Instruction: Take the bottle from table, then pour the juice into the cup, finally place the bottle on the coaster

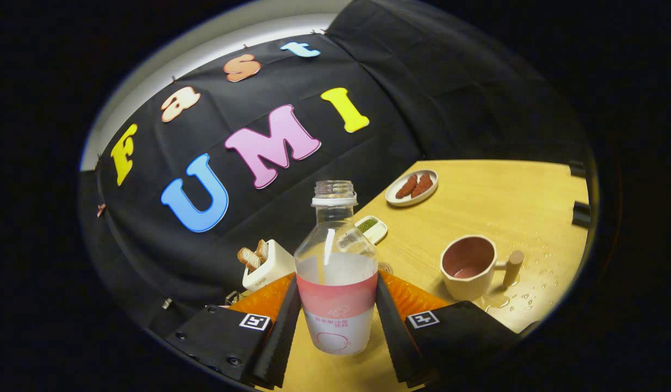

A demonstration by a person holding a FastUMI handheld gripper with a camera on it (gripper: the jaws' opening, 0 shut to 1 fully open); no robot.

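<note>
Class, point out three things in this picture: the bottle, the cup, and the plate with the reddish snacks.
bottle [336, 294]: gripper view, on its pink label band, between the fingers.
cup [468, 265]: gripper view, on its inside wall, beyond the fingers.
plate [396, 199]: gripper view, on its near rim, beyond the cup.

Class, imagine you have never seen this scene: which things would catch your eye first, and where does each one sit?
First comes the open bottle, uncapped and partly full of pale juice, clamped between the fingers of the gripper. Beyond the right finger stands a cup with a peg-like handle and a little pinkish liquid inside, with spilled drops on the wooden table around it. Farther back, a small plate holds reddish-brown snacks.
</note>
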